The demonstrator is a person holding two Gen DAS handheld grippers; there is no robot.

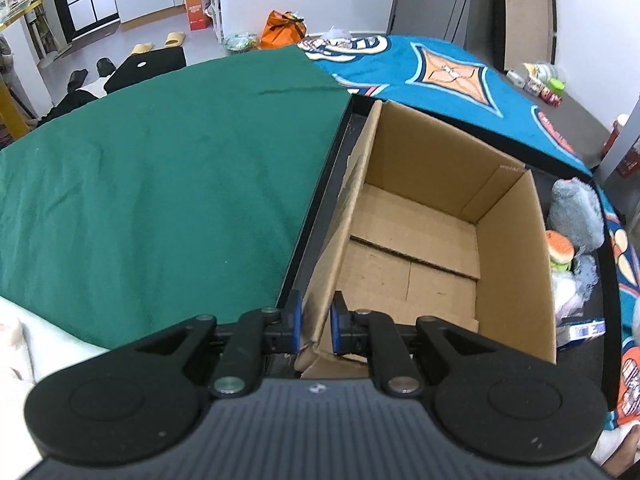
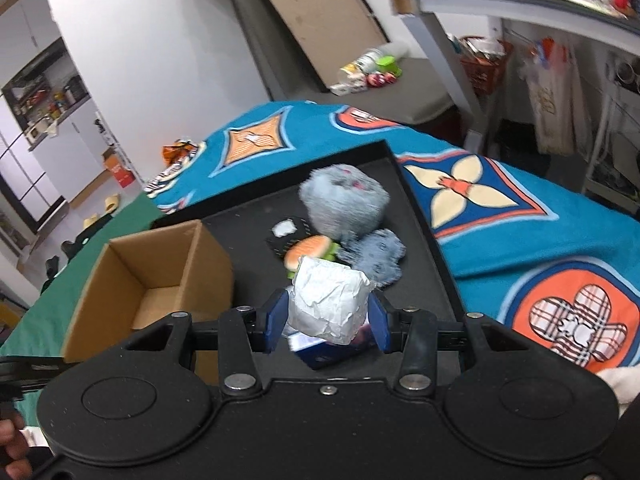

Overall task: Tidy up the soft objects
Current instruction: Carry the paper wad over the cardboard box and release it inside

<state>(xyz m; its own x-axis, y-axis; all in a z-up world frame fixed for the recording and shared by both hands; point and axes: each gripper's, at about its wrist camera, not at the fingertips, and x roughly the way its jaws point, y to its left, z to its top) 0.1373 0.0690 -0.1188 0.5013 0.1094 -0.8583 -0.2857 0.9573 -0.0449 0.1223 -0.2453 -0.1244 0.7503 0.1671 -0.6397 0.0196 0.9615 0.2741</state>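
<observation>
An open cardboard box (image 1: pixel 424 216) stands empty on a black tray (image 1: pixel 320 196). My left gripper (image 1: pixel 316 322) is shut on the box's near left wall, one pad on each side of the cardboard. My right gripper (image 2: pixel 329 322) is shut on a crumpled white soft bundle (image 2: pixel 330 300), lifted above the tray (image 2: pixel 240 224). Beyond it lie a toy burger (image 2: pixel 308 250), a large grey fluffy toy (image 2: pixel 344 200) and a smaller grey fluffy piece (image 2: pixel 378 254). A blue-and-white pack (image 2: pixel 320 350) lies below the bundle. The box (image 2: pixel 160 272) sits to the left in the right wrist view.
A green cloth (image 1: pixel 160 184) covers the surface left of the tray, and a teal patterned blanket (image 2: pixel 500 200) lies to its right and behind. The burger (image 1: pixel 560 250) and grey toy (image 1: pixel 576 210) crowd the strip right of the box. A person's fingers (image 2: pixel 12 444) show at bottom left.
</observation>
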